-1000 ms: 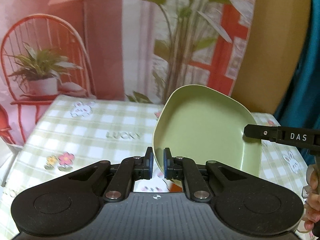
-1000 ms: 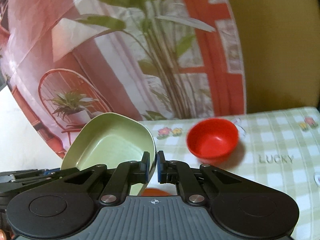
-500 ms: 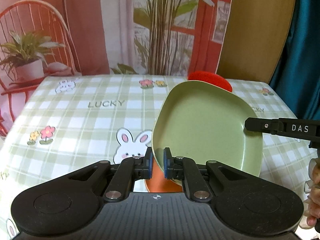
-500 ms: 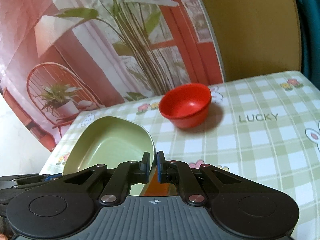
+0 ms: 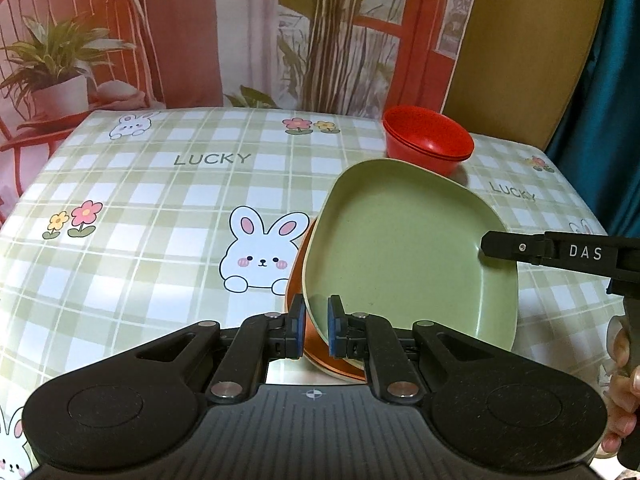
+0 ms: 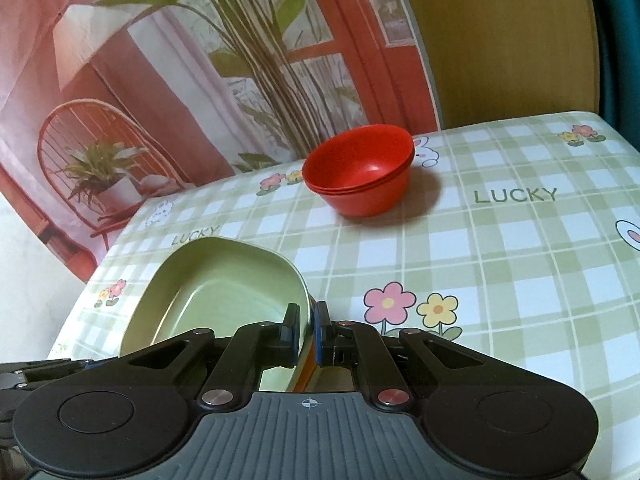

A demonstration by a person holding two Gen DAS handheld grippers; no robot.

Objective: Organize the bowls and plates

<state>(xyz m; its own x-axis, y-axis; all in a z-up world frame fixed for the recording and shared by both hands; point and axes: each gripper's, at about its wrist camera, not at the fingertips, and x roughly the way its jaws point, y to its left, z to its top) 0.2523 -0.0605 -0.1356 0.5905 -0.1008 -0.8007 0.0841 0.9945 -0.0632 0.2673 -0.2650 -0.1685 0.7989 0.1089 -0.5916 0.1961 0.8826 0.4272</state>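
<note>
A square green plate [image 5: 408, 248] lies just over an orange plate [image 5: 298, 276] whose rim shows beneath it. My left gripper [image 5: 316, 330] is shut on the green plate's near edge. My right gripper [image 6: 306, 330] is shut on its opposite edge; its finger also shows in the left wrist view [image 5: 516, 248]. The green plate shows in the right wrist view too [image 6: 224, 284]. A stack of red bowls [image 5: 428, 142] stands behind the plates, also in the right wrist view [image 6: 360, 174].
The table [image 5: 160, 200] has a green checked cloth with rabbits, flowers and "LUCKY" print. A printed backdrop with a chair and plants hangs behind it. A teal curtain [image 5: 608, 80] hangs at the right. The person's hand [image 5: 624, 400] shows at the right edge.
Both grippers have brought the green plate down from a raised, tilted hold to sit over the orange plate. The table and red bowls have come into fuller view.
</note>
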